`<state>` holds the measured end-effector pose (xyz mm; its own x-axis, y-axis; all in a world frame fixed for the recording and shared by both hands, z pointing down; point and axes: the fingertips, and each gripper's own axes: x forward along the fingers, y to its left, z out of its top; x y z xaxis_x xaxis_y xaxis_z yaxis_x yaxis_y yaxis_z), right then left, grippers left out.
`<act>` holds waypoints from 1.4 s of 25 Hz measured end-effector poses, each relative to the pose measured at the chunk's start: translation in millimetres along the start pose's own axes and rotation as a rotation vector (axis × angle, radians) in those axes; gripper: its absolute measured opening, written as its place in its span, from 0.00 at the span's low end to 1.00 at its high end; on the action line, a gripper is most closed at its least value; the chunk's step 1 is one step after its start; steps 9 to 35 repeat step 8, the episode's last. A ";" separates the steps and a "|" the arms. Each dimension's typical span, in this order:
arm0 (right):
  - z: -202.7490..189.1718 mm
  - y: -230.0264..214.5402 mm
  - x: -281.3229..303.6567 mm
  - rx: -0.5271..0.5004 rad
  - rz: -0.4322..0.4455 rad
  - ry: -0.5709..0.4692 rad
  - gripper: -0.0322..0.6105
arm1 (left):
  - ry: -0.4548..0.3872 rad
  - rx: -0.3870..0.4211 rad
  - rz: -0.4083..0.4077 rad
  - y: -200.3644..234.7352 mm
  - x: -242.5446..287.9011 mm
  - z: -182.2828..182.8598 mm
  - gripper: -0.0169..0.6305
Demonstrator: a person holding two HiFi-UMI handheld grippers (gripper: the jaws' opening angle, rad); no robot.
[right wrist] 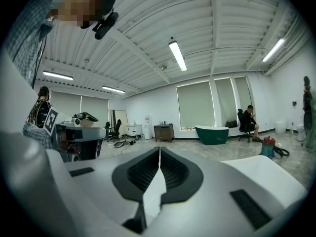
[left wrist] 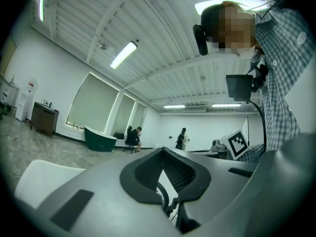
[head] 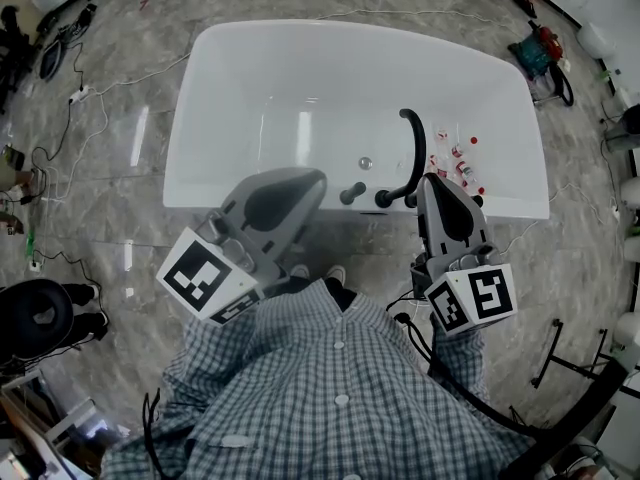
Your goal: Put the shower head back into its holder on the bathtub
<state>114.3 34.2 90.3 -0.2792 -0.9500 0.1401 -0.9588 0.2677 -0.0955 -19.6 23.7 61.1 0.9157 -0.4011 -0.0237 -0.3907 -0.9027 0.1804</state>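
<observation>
- the left tongs (head: pixel 316 179) and right tongs (head: pixel 428 181) are held level in front of the checked shirt (head: pixel 330 388). both are closed with nothing between the jaws.
- their tips sit over the near rim of the bathtub (head: pixel 330 30), the left one just beside two black knobs (head: pixel 352 194).
- a black curved piece (head: pixel 414 153) rises from that near rim and arches over the basin. it may be the shower head seated in its holder or only the spout. its foot is partly behind the right tongs, so i cannot tell.
- no loose head or hose shows inside the bathtub, only the drain (head: pixel 365 162) and small bottles (head: pixel 455 158) at the right end.
- judgement: this fits the head already seated, or a head hidden from view. the next move needs a clear sight of that fitting.
</observation>
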 end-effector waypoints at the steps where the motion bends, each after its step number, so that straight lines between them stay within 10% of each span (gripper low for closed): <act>1: -0.1 0.1 0.3 0.001 0.002 0.001 0.08 | 0.000 -0.001 0.001 0.0 0.2 -0.2 0.04; 35: -0.6 0.7 2.7 -0.001 0.014 0.003 0.08 | -0.001 0.003 0.008 0.7 0.1 0.6 0.04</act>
